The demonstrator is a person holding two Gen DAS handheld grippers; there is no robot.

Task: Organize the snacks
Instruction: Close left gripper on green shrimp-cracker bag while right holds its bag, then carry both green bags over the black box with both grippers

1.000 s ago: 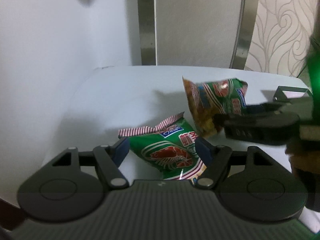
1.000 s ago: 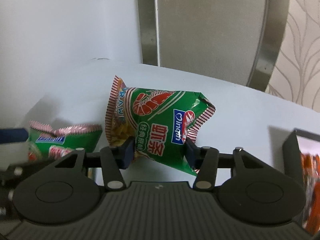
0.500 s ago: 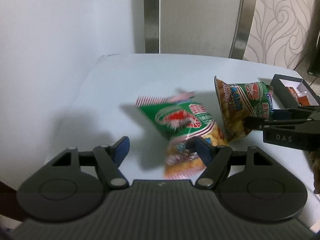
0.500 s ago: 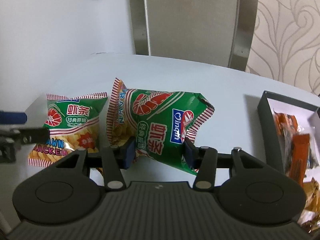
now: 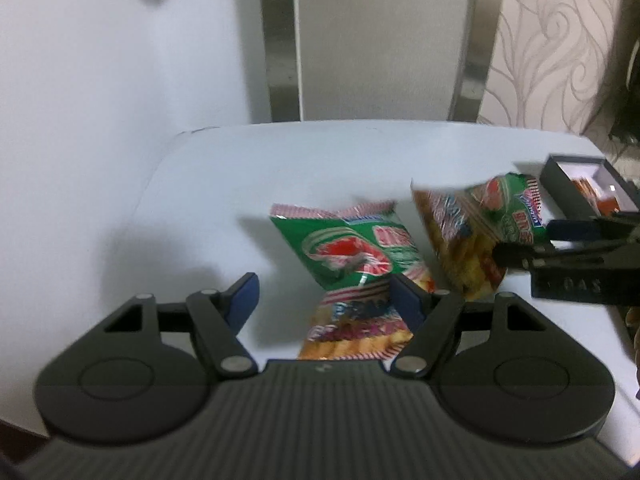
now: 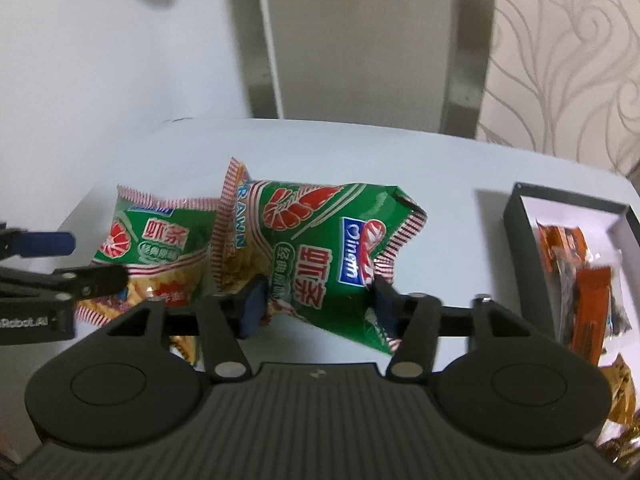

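Left view is motion-blurred; print on both packets is unreadable there. 2 green prawn-cracker packets lie on the white surface [image 6: 440, 168]. The left packet [image 5: 352, 248] lies free between the left gripper's [image 5: 324, 300] spread jaws. The right packet [image 6: 320, 248] sits between the right gripper's [image 6: 316, 304] jaws, just opening, pads barely touching. 1 dark box [image 6: 516, 220] of orange snacks is cut off at right.

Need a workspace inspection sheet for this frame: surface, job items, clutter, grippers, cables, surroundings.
Surface: white table.
Job's things: two green prawn-cracker bags, left bag, right bag; black box with orange packets.
Clutter: nothing seen.
Grippers: left gripper open, left bag's end against one finger; right gripper has just been opening, right bag between its fingers.
Cables: nothing seen.
Surroundings: white wall, patterned wallpaper.
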